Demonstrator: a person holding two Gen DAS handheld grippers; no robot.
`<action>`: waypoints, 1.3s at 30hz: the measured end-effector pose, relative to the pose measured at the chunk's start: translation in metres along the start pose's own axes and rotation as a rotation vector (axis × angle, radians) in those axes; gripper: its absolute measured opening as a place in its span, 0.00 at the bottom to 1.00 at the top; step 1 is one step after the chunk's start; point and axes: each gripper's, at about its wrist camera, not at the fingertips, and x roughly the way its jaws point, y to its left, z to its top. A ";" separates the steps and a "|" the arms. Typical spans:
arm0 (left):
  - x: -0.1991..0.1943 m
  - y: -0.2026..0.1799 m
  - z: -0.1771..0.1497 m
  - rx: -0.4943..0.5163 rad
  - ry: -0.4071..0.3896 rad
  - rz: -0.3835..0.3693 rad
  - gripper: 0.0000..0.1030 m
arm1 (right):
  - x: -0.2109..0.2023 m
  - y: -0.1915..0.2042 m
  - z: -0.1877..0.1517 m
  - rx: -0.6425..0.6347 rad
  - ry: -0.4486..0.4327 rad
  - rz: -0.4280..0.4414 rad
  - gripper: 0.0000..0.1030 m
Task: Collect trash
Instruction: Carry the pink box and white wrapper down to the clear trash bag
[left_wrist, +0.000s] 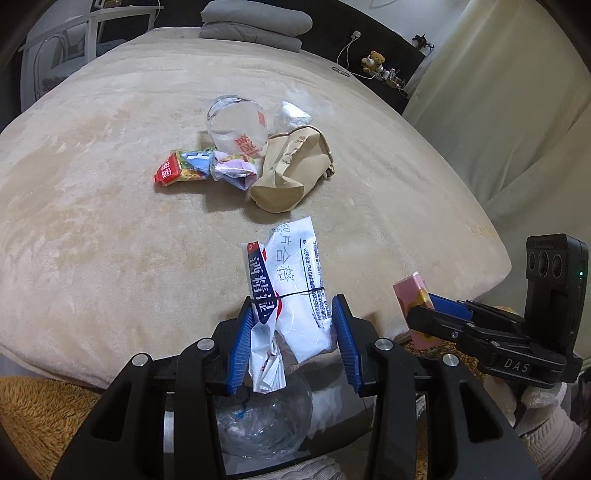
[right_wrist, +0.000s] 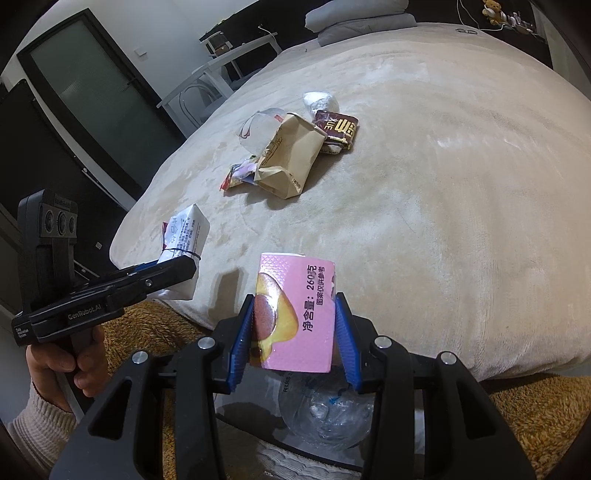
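Observation:
My left gripper (left_wrist: 291, 317) is shut on a white plastic packet (left_wrist: 299, 280) bound with a black band, held above the bed's front edge. My right gripper (right_wrist: 295, 314) is shut on a pink box (right_wrist: 295, 314); the box also shows in the left wrist view (left_wrist: 413, 299). The white packet shows in the right wrist view (right_wrist: 184, 236) too. On the beige bed (left_wrist: 110, 184) lies a pile: a clear plastic cup (left_wrist: 238, 123), a brown paper bag (left_wrist: 291, 166), colourful wrappers (left_wrist: 184, 166), crumpled white plastic (left_wrist: 291, 114) and a dark brown packet (right_wrist: 338, 129).
A bin lined with a clear plastic bag (left_wrist: 266, 421) sits below both grippers, on an orange fluffy rug (left_wrist: 33, 413). Folded grey bedding (left_wrist: 255, 26) lies at the bed's far end. A dark door (right_wrist: 103, 96) and white chair (right_wrist: 207, 81) stand to the left.

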 end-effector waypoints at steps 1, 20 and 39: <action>-0.001 -0.002 -0.002 0.002 -0.001 -0.002 0.39 | -0.001 0.001 -0.003 0.001 0.002 0.000 0.41; -0.018 -0.019 -0.057 0.019 0.051 -0.067 0.39 | -0.010 0.016 -0.049 0.011 0.041 0.021 0.41; 0.058 0.004 -0.110 -0.066 0.315 -0.069 0.39 | 0.056 -0.004 -0.076 0.091 0.301 -0.002 0.41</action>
